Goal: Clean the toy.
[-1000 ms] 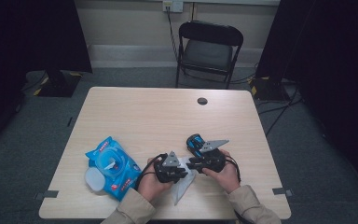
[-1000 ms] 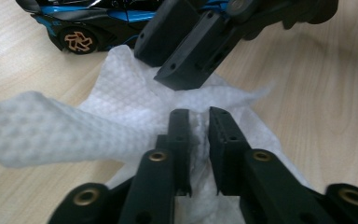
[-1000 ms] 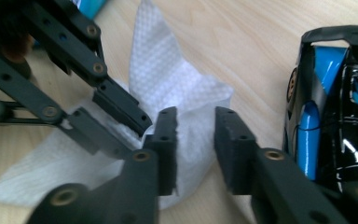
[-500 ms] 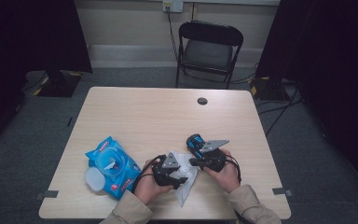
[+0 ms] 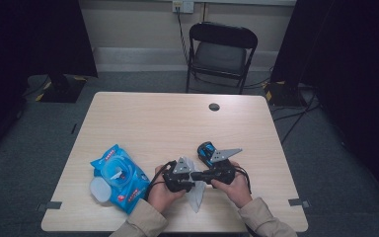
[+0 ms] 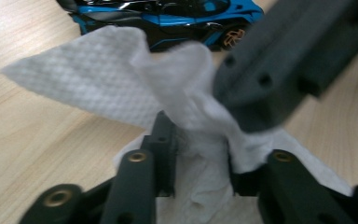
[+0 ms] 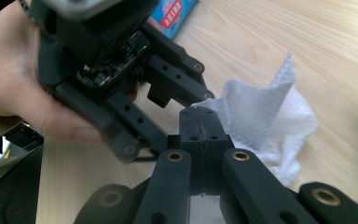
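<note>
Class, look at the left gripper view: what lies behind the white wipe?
Behind the wipe stands a blue toy car on the table; the wipe covers its lower middle.

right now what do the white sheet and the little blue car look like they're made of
The white sheet looks like soft non-woven wipe or paper towel: matte, with an embossed diamond texture, crumpling in limp folds. The blue car looks like hard glossy plastic or painted metal, which one is unclear: sharp reflections on blue and black panels, bronze-coloured wheel.

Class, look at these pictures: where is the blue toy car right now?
In the high view the blue toy car stands on the table right of centre near the front edge, just beyond the right tongs and the white wipe.
</note>
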`<state>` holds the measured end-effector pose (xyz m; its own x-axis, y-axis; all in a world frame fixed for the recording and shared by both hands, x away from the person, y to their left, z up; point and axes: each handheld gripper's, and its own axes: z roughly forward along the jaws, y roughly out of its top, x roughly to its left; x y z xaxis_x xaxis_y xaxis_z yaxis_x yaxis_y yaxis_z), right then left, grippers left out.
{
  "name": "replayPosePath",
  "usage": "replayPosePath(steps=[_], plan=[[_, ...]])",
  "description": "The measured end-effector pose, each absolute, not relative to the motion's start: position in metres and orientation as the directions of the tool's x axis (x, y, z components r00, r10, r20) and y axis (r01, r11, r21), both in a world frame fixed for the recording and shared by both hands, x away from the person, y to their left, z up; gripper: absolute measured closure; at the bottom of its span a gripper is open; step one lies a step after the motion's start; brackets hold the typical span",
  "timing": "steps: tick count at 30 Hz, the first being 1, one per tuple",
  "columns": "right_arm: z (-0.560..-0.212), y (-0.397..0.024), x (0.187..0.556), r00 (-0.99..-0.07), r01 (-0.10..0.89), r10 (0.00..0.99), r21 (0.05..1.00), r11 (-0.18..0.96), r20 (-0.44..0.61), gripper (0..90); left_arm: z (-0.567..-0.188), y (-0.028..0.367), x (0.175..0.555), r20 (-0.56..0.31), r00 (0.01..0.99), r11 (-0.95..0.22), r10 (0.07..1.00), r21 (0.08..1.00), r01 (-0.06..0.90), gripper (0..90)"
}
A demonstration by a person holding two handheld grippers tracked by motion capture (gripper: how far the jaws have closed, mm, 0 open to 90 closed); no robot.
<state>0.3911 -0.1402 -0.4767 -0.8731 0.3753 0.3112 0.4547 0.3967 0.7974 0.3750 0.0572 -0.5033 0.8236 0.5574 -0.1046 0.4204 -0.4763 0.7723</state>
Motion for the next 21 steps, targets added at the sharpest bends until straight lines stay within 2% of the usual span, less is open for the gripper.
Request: replayPosePath(steps=[2, 6, 9, 12, 15, 19, 21], plan=[[-0.477, -0.140, 0.392, -0.868, 0.462, 0.380, 0.800, 0.383, 0.320, 90.0, -0.503, 0.057, 0.375, -0.112, 0.823, -0.470, 0.556, 0.775, 0.423, 81.0], [-0.475, -0.142, 0.393, -0.871, 0.445, 0.392, 0.812, 0.377, 0.296, 86.4, -0.503, 0.059, 0.375, -0.117, 0.815, -0.463, 0.567, 0.774, 0.433, 85.8], [-0.469, -0.146, 0.394, -0.865, 0.418, 0.442, 0.830, 0.369, 0.239, 60.2, -0.503, 0.063, 0.376, -0.124, 0.806, -0.452, 0.579, 0.774, 0.444, 86.1], [-0.464, -0.156, 0.400, -0.835, 0.422, 0.501, 0.848, 0.320, 0.226, 44.5, -0.504, 0.066, 0.376, -0.132, 0.799, -0.443, 0.587, 0.774, 0.453, 86.1], [-0.461, -0.166, 0.410, -0.798, 0.410, 0.580, 0.852, 0.326, 0.162, 31.5, -0.504, 0.069, 0.377, -0.134, 0.794, -0.438, 0.593, 0.774, 0.457, 86.1], [-0.466, -0.174, 0.427, -0.742, 0.433, 0.663, 0.824, 0.366, 0.096, 22.2, -0.504, 0.071, 0.377, -0.140, 0.791, -0.435, 0.595, 0.772, 0.464, 85.9], [-0.470, -0.175, 0.435, -0.727, 0.435, 0.685, 0.803, 0.407, 0.047, 22.9, -0.504, 0.072, 0.377, -0.145, 0.789, -0.431, 0.596, 0.771, 0.468, 86.0]])
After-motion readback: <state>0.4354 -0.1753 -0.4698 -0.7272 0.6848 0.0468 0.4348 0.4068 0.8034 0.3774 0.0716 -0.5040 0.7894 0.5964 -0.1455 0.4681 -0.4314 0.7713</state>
